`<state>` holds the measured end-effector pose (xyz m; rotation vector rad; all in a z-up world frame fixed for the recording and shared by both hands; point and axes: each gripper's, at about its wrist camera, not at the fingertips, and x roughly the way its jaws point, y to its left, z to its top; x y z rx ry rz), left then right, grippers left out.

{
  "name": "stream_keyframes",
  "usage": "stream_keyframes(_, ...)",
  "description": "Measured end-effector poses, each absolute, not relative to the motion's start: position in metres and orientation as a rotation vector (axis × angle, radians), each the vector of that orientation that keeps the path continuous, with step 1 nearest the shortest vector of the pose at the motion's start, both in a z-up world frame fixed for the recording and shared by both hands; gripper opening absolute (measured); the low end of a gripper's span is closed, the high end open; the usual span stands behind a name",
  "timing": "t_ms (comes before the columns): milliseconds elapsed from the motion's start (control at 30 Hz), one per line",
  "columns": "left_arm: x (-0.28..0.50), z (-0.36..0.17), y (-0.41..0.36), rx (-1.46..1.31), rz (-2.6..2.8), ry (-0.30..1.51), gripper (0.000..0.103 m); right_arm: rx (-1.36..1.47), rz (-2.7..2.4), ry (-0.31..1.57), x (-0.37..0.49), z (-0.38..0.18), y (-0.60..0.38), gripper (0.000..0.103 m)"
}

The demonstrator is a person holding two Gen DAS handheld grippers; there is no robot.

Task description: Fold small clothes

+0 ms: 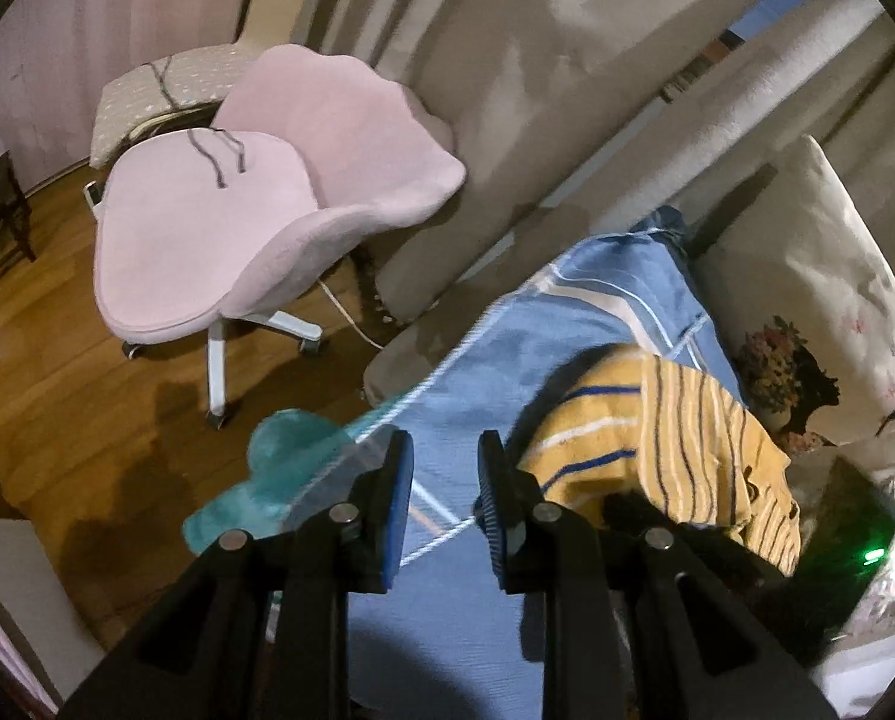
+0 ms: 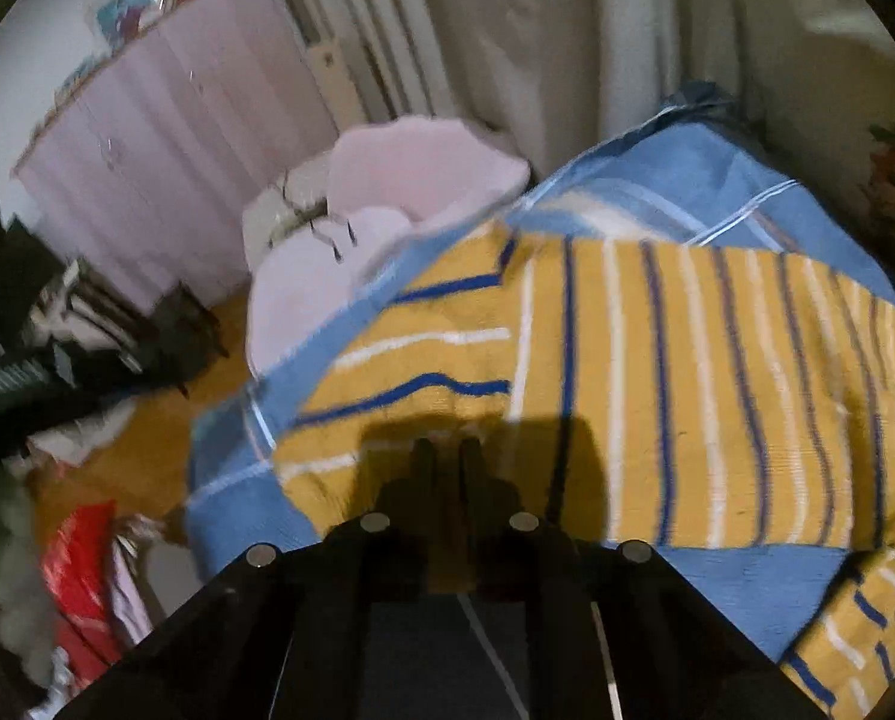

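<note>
A small yellow shirt with blue and white stripes lies on the blue bedspread. It fills the middle of the right wrist view, spread fairly flat with a sleeve to the left. My left gripper is open and empty, hovering over the bedspread just left of the shirt. My right gripper has its jaws close together at the shirt's near edge, with yellow cloth between them. That view is blurred by motion.
A pink swivel chair stands on the wooden floor left of the bed. A teal rug lies by the bed edge. A floral pillow rests at the right. Curtains hang behind. A pink wardrobe and floor clutter show at left.
</note>
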<state>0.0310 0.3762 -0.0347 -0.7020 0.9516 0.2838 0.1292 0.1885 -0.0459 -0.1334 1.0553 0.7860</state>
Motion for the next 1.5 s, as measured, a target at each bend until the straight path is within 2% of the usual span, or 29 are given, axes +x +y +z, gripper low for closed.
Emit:
stream_keyframes(133,0.047,-0.031,0.356,-0.686,0.226,0.952,0.021,-0.024,0.714,0.973,0.14,-0.001,0.131,0.008)
stream_keyframes(333,0.079,-0.023,0.304,-0.634,0.091,0.97,0.021,0.217,0.394,0.88,0.16,0.048,-0.044,0.008)
stream_keyframes(467,0.099,-0.021,0.26,-0.595,-0.009,1.001,0.023,0.33,0.053,0.91,0.148,0.03,-0.179,0.008)
stream_keyframes(600,0.116,-0.023,0.216,-0.539,-0.095,1.032,0.024,0.326,-0.223,0.994,0.129,-0.012,-0.266,0.007)
stream_keyframes(733,0.131,-0.025,0.169,-0.466,-0.179,1.063,0.024,0.402,-0.23,1.033,0.122,-0.035,-0.295,0.008)
stream_keyframes(767,0.136,-0.026,0.155,-0.446,-0.204,1.07,0.024,0.417,-0.231,1.019,0.12,-0.033,-0.296,0.009)
stream_keyframes(833,0.142,-0.027,0.139,-0.424,-0.229,1.079,0.024,0.453,-0.253,0.985,0.113,-0.025,-0.305,0.017)
stream_keyframes(1033,0.166,-0.035,0.084,-0.339,-0.285,1.093,0.024,0.544,-0.289,0.859,0.09,0.001,-0.319,0.018)
stream_keyframes(1300,0.173,-0.055,0.064,-0.286,-0.256,1.146,0.024,0.486,-0.178,0.967,0.1,-0.02,-0.301,0.018)
stream_keyframes(1367,0.169,-0.05,0.064,-0.28,-0.257,1.133,0.027,0.402,-0.185,0.953,0.092,-0.016,-0.297,0.037)
stream_keyframes(1400,0.166,-0.049,0.064,-0.283,-0.257,1.132,0.028,0.373,-0.189,0.96,0.091,-0.016,-0.295,0.055)
stream_keyframes(1500,0.163,-0.051,0.066,-0.295,-0.243,1.144,0.028,0.323,-0.148,1.004,0.096,-0.027,-0.289,0.057)
